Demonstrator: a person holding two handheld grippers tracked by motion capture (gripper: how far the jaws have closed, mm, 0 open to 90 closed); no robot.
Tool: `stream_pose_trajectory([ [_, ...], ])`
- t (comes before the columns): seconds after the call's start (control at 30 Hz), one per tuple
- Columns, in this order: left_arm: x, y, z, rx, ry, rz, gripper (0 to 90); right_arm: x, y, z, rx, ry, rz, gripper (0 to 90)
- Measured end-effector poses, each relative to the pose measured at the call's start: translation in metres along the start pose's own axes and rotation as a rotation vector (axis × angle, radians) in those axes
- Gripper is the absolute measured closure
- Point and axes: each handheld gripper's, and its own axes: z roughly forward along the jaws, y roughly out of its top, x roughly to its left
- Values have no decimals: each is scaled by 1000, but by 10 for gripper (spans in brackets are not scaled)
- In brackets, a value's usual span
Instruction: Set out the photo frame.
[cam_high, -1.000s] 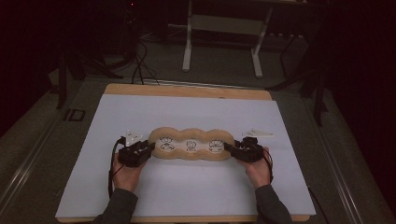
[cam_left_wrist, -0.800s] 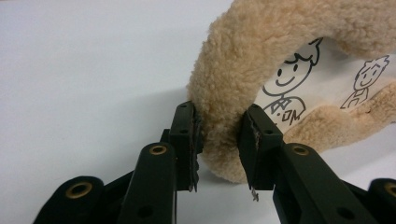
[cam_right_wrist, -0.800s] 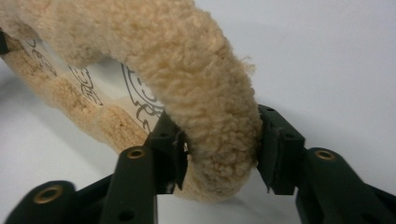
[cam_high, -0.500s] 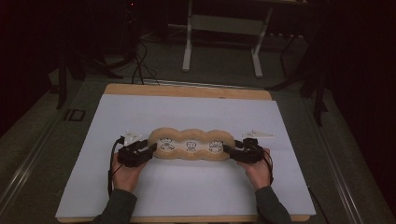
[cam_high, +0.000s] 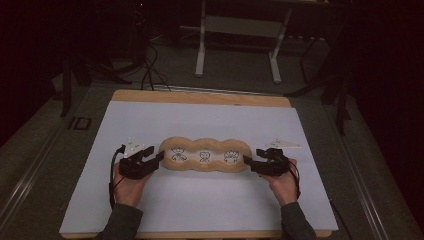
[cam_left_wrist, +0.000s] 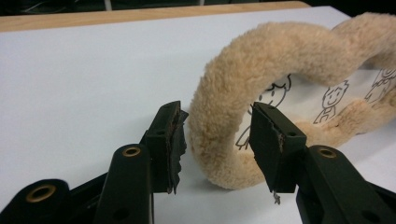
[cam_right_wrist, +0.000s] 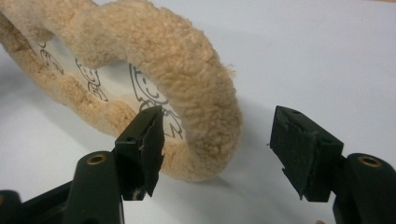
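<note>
Jaws of both grippers, just opening, straddle the fuzzy tray's (cam_high: 205, 156) rim (cam_left_wrist: 219, 135) unpressed; three cartoon figures inside.

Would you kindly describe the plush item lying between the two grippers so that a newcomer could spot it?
On the white sheet covering the table, look midway between the hands. There lies the fluffy tan tray, the sole soft thing there, its three-lobed rim enclosing three cartoon figures.
</note>
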Motion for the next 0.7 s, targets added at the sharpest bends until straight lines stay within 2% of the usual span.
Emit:
stream_pose_trajectory([
  [0.17, 4, 3, -6, -3, -18, -1, 540, -1, 2, -6, 9, 5, -21, 344],
  [0.27, 7, 5, -12, 6, -29, 15, 537, -3, 2, -10, 35, 20, -45, 344],
  [0.5, 13, 6, -18, 46, -49, 73, 521, -8, -2, -14, 92, 32, -60, 344],
  [0.63, 15, 1, -16, 58, 6, 91, 519, -13, -5, -16, 112, 25, -61, 344],
  [0.7, 18, -2, -14, 70, 5, 82, 519, -17, -7, -17, 119, 14, -61, 340],
])
